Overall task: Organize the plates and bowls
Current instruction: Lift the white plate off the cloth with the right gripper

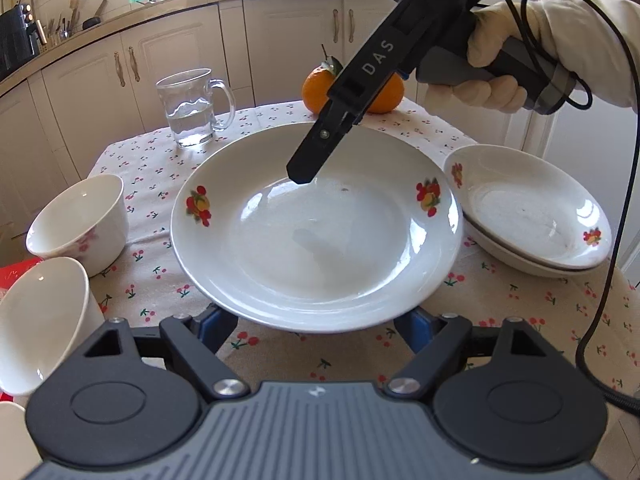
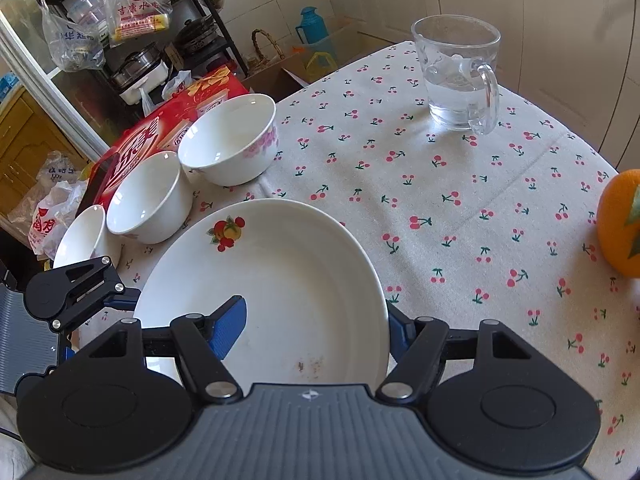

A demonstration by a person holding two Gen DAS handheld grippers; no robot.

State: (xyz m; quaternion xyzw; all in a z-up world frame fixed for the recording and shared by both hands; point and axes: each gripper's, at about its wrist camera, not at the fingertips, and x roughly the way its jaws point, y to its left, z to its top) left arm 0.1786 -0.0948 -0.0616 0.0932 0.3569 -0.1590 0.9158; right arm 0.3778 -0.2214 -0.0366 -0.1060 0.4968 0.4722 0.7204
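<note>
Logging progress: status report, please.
Left gripper open at near rim of plate. Right gripper open, straddling its rim. Nothing between it and plate stack.

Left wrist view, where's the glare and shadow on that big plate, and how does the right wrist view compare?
Left wrist view: window glare streaks the large white fruit-print plate, the right hand-held gripper casting a soft shadow mid-plate; fisheye bends the cabinets. Right wrist view: flatter light, corners vignetted, glass water mug sharp.
</note>
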